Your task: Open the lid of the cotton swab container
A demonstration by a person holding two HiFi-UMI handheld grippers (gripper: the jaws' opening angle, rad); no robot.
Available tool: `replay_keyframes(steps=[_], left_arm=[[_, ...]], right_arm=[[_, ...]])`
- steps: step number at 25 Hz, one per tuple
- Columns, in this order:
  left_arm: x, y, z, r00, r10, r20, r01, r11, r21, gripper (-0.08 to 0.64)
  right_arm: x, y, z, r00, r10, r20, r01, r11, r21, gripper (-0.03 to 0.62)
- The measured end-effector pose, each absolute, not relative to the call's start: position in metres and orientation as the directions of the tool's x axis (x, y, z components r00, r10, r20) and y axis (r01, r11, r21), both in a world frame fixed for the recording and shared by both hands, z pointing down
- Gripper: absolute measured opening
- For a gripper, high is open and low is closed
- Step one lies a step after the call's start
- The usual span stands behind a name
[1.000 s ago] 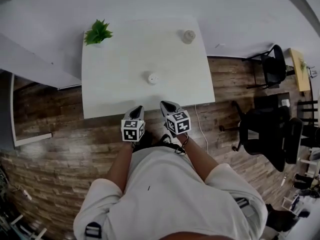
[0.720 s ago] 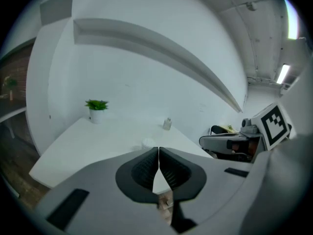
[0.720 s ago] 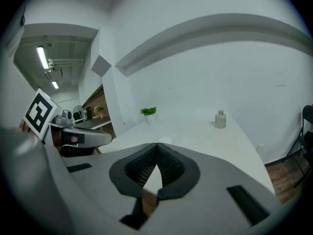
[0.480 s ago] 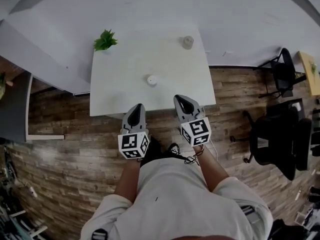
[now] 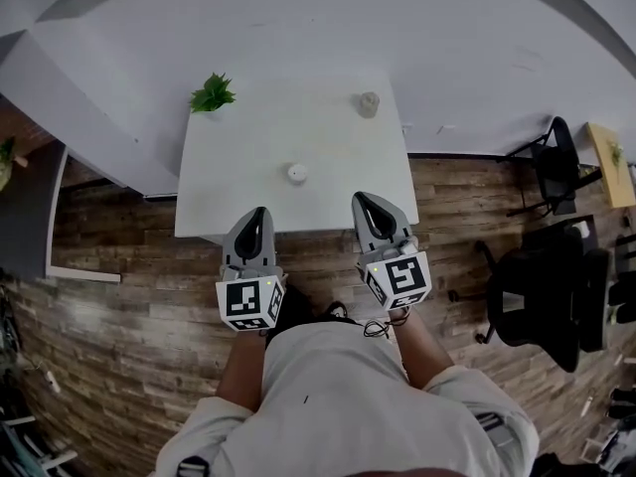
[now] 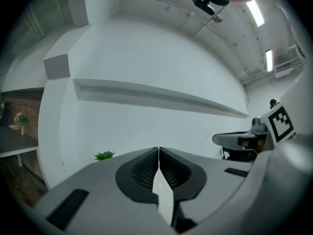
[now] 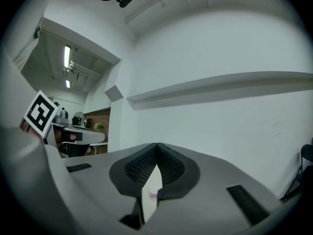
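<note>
1. The left gripper (image 5: pixel 254 211) has its fingers pressed together with nothing between them. Its own view shows the 2 ribbed pads (image 6: pixel 146 168) meeting at the tip, with just a thin sliver of white showing lower down.
2. Same deal with the right gripper (image 5: pixel 364 199): jaws shut and empty. In the right gripper view the pads (image 7: pixel 168 165) touch at the top.
3. The cotton swab container (image 5: pixel 297 173) is a small white round thing sitting on the white table (image 5: pixel 229 202), roughly mid-table and a bit toward the person's edge. Its lid looks on, though it's too small to be sure. Neither gripper touches it, and both hang short of the table's near edge, over the wood floor (image 5: pixel 129 296).
4. The right gripper view catches the container (image 7: pixel 153 194) through the narrow slot under its closed pads. It's a white tub with a pinkish label.
5. Both grippers point out toward the table, side by side but apart, each with its marker cube (image 5: pixel 248 301) at the back.
6. A little green plant (image 5: pixel 213 93) sits at the far left corner of the table, and it peeks in on the left gripper view (image 6: pixel 104 155) too.
7. A small grey cup-like item (image 5: pixel 369 104) stands near the far right corner, well apart from the container.
8. Black office chairs (image 5: pixel 542 296) are off to the right on the floor.
9. The person wears a white shirt (image 5: pixel 328 396).
</note>
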State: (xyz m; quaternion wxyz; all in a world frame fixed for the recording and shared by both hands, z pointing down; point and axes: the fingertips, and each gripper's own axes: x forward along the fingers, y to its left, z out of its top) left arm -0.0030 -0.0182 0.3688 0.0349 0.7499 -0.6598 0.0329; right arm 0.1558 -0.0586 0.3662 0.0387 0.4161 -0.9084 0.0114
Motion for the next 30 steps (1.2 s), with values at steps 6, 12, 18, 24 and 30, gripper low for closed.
replay_keyframes(steps=[6,12,18,24,30], left_arm=[[-0.010,-0.023,0.374,0.119,-0.987,0.110,-0.993,-0.119,0.011,0.023],[-0.011,-0.027,0.375,0.116,-0.987,0.110,-0.993,-0.117,-0.003,0.023],[-0.020,-0.032,0.380,0.107,-0.986,0.125,-0.994,-0.108,0.003,0.023],[-0.024,-0.035,0.383,0.104,-0.986,0.127,-0.995,-0.103,0.010,0.023],[-0.028,-0.039,0.386,0.103,-0.986,0.132,-0.995,-0.102,0.014,0.022]], right_arm=[[0.157,-0.064,0.367,-0.649,-0.756,0.088,-0.758,0.652,0.014,-0.003],[0.153,-0.069,0.370,-0.649,-0.754,0.100,-0.757,0.653,0.015,-0.003],[0.139,-0.073,0.375,-0.676,-0.728,0.111,-0.731,0.682,0.025,-0.003],[0.132,-0.078,0.377,-0.679,-0.725,0.118,-0.727,0.686,0.027,-0.003],[0.127,-0.083,0.379,-0.681,-0.722,0.120,-0.726,0.688,0.021,-0.003]])
